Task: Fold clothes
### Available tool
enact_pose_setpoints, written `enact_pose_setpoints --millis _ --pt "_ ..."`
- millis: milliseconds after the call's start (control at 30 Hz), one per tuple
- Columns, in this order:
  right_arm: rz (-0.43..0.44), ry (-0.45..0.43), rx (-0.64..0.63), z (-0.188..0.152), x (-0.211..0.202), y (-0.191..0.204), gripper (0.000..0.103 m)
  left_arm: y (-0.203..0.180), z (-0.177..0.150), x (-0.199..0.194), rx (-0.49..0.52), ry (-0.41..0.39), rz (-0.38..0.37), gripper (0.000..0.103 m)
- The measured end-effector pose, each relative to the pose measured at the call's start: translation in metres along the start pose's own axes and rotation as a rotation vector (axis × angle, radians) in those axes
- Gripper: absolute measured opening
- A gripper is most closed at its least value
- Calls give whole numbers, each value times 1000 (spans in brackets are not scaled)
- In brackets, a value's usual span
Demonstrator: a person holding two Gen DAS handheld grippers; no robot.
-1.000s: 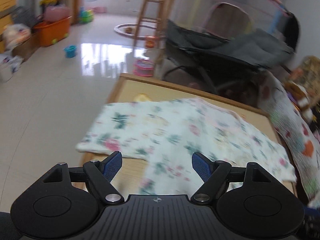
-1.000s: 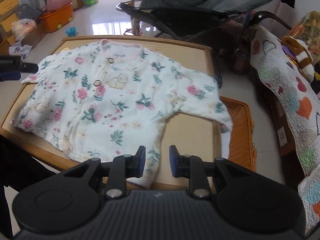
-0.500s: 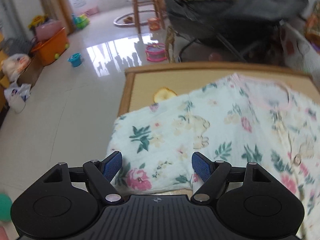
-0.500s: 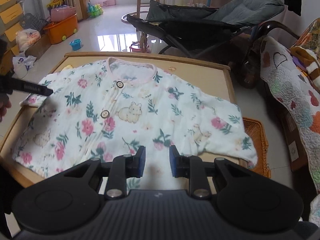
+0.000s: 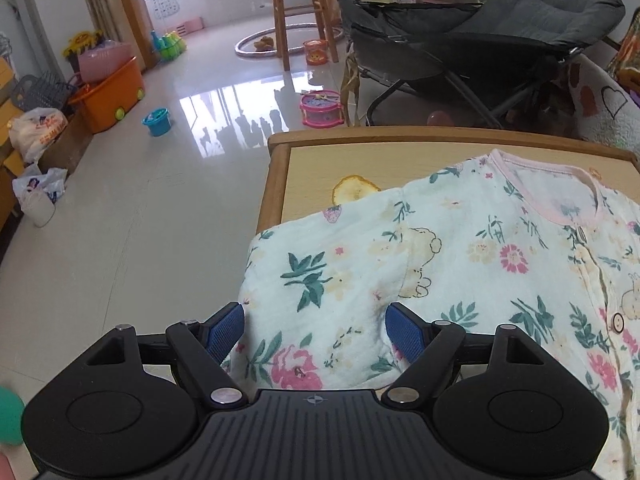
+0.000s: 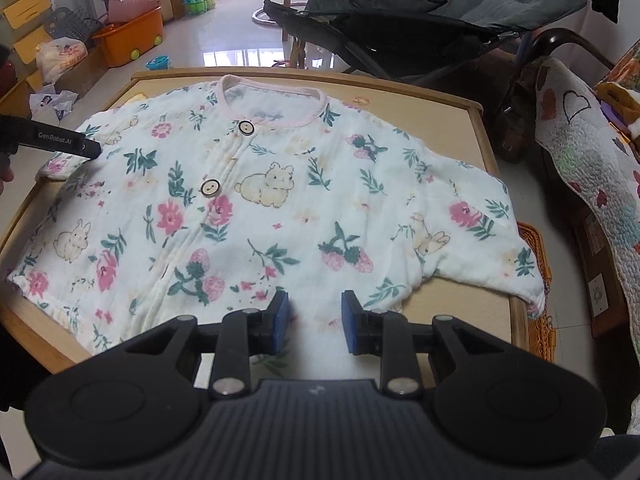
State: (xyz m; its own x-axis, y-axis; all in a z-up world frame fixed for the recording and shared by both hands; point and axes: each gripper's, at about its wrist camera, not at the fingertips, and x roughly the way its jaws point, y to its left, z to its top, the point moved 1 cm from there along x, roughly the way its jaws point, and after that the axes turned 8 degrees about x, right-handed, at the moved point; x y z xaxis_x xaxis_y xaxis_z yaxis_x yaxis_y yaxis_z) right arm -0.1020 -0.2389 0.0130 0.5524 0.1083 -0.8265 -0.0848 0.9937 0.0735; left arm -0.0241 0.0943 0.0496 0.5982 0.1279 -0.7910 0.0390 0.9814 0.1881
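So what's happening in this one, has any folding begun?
Not yet. A floral baby top lies spread flat, buttoned, front up on a low wooden table. A person holds a gripper in each hand. The left gripper is open over the end of one sleeve, which lies between its pads without being pinched. The right gripper hangs over the bottom hem, jaws opening, gripping nothing.
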Motion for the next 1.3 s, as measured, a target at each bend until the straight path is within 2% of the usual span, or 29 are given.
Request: enact_pose_setpoints --millis 100,200,333,433,600,767,933,1000,1167,1300 --pt "-2 5 5 1 0 -2 31 1 -5 -7 -52 -50 -37 79" --pt "-14 3 13 2 -4 -4 31 15 -7 -16 -186 -106 -109 79" --pt "-2 -23 27 1 -14 -8 31 51 -15 -24 -405 -120 -206 79" --pt "-4 -24 43 -3 -19 -12 31 77 -22 -30 -508 -112 -235 79" --pt "-20 -41 55 -14 -25 -17 34 103 -42 -35 -595 -126 -287 81" --pt "-11 -79 80 -19 -36 -25 37 106 -70 -24 -632 -107 -334 81" --pt "-39 -86 87 -21 -43 -25 39 103 -90 3 -771 -136 -446 81" --pt "-30 -82 112 -21 -45 -25 39 100 -93 15 -816 -130 -451 81" --pt "-30 -93 111 -19 -51 -19 39 87 -89 39 -812 -84 -455 81" --pt "-37 -90 103 -20 -53 -16 39 94 -97 53 -923 -72 -481 80"
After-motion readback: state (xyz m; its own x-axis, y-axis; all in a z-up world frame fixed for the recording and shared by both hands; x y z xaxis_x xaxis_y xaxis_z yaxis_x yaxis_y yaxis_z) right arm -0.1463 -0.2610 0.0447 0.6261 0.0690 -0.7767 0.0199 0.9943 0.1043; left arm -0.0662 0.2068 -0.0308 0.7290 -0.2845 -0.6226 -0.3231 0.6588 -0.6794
